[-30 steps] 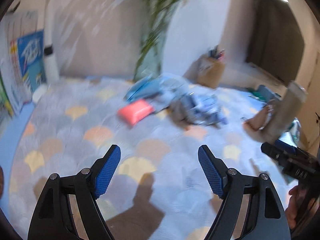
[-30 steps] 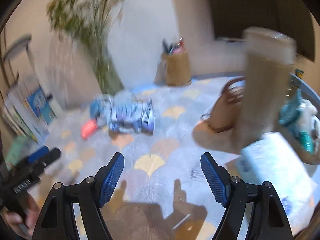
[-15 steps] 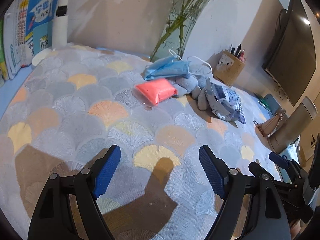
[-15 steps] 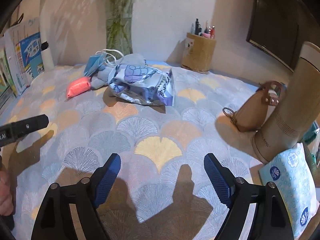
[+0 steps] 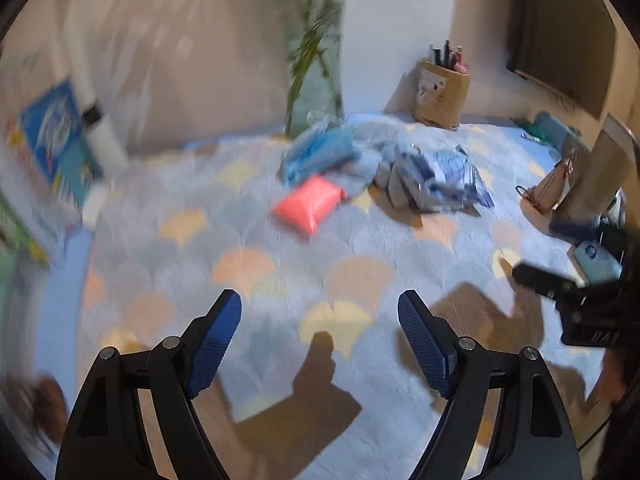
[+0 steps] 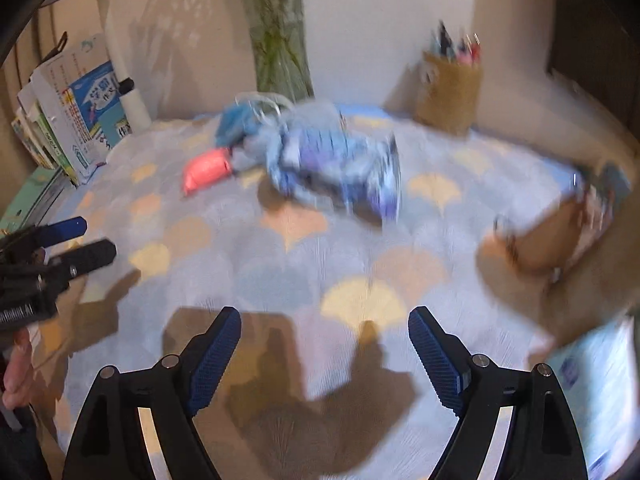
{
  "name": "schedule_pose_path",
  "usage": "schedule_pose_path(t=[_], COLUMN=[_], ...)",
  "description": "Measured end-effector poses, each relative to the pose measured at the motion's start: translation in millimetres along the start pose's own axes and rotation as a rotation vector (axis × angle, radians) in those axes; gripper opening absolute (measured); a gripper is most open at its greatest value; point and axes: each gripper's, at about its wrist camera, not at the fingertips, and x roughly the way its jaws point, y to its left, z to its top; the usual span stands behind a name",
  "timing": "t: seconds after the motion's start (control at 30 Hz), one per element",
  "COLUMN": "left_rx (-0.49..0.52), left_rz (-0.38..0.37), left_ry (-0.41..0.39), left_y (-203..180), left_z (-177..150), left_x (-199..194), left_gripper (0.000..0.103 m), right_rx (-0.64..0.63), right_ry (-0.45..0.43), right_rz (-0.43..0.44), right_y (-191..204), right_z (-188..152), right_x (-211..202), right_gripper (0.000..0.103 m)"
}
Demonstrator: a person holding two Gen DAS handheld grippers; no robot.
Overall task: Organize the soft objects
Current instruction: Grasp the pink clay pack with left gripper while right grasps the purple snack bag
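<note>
A pile of soft things lies at the far middle of the patterned cloth: a pink pouch (image 5: pixel 308 204) (image 6: pixel 206 170), blue face masks (image 5: pixel 316 152) (image 6: pixel 236 122), a grey plush (image 5: pixel 372 156) and a blue-white printed bag (image 5: pixel 444 178) (image 6: pixel 340 160). My left gripper (image 5: pixel 320 340) is open and empty, above the cloth well short of the pile. My right gripper (image 6: pixel 324 352) is open and empty, also short of the pile. Each gripper shows at the edge of the other's view. Both views are blurred.
A glass vase with green stems (image 5: pixel 316 80) and a pen holder (image 5: pixel 442 94) stand at the back wall. Books (image 6: pixel 76 112) lean at the left. A brown purse (image 5: pixel 554 190), a tall beige cup (image 5: pixel 600 176) and a tissue pack (image 5: pixel 598 262) stand at the right.
Both views have swung and blurred. The left view has tilted so the pile sits nearer the middle. The right view has turned left, so the cup has left the frame.
</note>
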Motion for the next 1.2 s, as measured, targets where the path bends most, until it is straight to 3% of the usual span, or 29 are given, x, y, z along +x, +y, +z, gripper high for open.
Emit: schedule_pose_path(t=[0.07,0.1,0.33,0.5,0.63,0.7,0.8,0.83,0.93,1.2], left_rx=[0.027,0.025,0.020,0.000,-0.017,-0.018,-0.004,0.002,0.011,0.018], left_rz=[-0.032,-0.049,-0.067,-0.108,-0.148,-0.170,-0.168,-0.168,-0.143,-0.198], left_ry=[-0.032,-0.037,-0.011,0.015,0.026,0.025,0.014,0.005,-0.023,-0.046], left_y=[2,4,15,23,27,27,24,23,19,7], left_z=[16,24,52,49,47,47,46,46,44,20], left_x=[11,20,93,118,123,123,122,119,111,60], left_gripper=[0.080,0.080,0.078,0.078,0.068,0.051,0.046,0.043,0.041,0.041], right_rx=[-0.051,-0.078,-0.216,-0.315,-0.351,-0.324,-0.283,-0.263,-0.174,0.318], right_ry=[-0.035,-0.052,-0.028,-0.011,0.037,0.032,0.024,0.024,0.044,0.188], right_rz=[-0.024,-0.048,-0.070,-0.032,-0.005,0.036,0.043,0.047,0.076,0.279], right_y=[3,4,-9,-9,-6,-6,-7,-8,-14,-45], right_z=[20,30,75,93,98,99,98,97,93,54], right_x=[-1,2,47,69,95,100,100,99,92,65], right_gripper=[0.098,0.099,0.099,0.099,0.099,0.099,0.097,0.090,0.071,0.069])
